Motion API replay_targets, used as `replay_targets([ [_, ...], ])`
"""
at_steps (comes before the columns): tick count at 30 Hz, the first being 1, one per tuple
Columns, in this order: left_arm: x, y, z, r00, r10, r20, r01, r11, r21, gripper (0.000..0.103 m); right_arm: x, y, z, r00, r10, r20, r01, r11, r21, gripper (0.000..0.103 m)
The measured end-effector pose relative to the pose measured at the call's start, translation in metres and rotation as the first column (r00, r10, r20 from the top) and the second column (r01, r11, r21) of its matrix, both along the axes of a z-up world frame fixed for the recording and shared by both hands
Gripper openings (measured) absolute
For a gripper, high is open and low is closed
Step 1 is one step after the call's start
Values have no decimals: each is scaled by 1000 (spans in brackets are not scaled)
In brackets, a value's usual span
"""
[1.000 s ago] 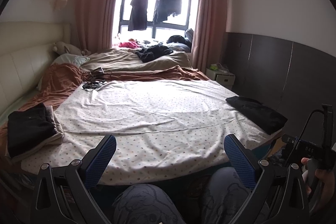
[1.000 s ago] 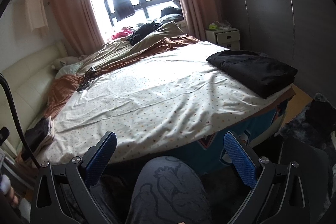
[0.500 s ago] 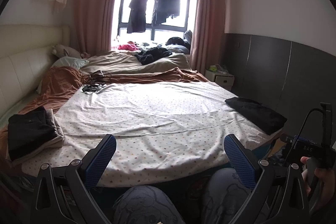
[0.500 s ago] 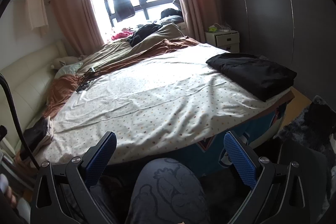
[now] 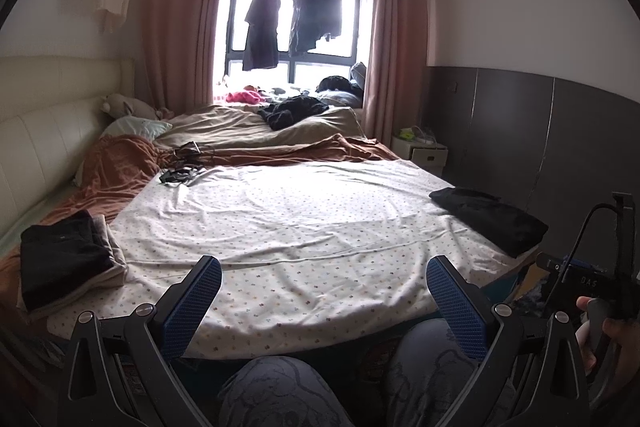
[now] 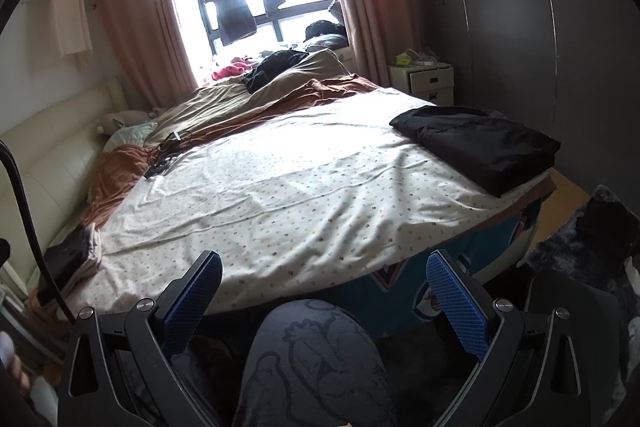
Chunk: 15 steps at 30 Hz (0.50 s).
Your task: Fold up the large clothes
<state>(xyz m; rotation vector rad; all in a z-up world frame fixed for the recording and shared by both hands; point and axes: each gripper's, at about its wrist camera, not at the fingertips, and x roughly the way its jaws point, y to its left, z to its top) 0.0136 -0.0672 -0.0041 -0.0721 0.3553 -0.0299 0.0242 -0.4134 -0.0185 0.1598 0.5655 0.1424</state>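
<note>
Right now both tools are empty and spread wide: the left gripper [image 5: 323,291] and the right gripper [image 6: 323,291] each show blue pads far apart with nothing between them, held low in front of the person's knees [image 6: 316,355], short of the near edge of the bed [image 5: 304,227].

A folded black garment [image 6: 480,147] lies near the bed's right edge, toward the near right corner, its long axis running roughly along that edge, slanting away toward the nightstand [image 6: 430,79]. From the right gripper it sits forward and to the right, well apart; from the left gripper it is far off to the right side [image 5: 490,219]. The right hand is clearly the nearer one, so it would likely lead any reach there.

At the near left corner rests a stack of folded clothes [image 5: 64,259], black on top of pale fabric, closer to the left gripper. The middle of the dotted sheet [image 6: 280,195] is bare, which suggests a fresh garment has yet to be laid out; I cannot tell which piece comes next
</note>
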Motion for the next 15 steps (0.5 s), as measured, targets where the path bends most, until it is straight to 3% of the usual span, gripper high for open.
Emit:
replay_targets([
  [15,-27,3,8,1000,2,31,-2,1000,5,103,-19,10,10,1000,11,22,-11,1000,2,103],
])
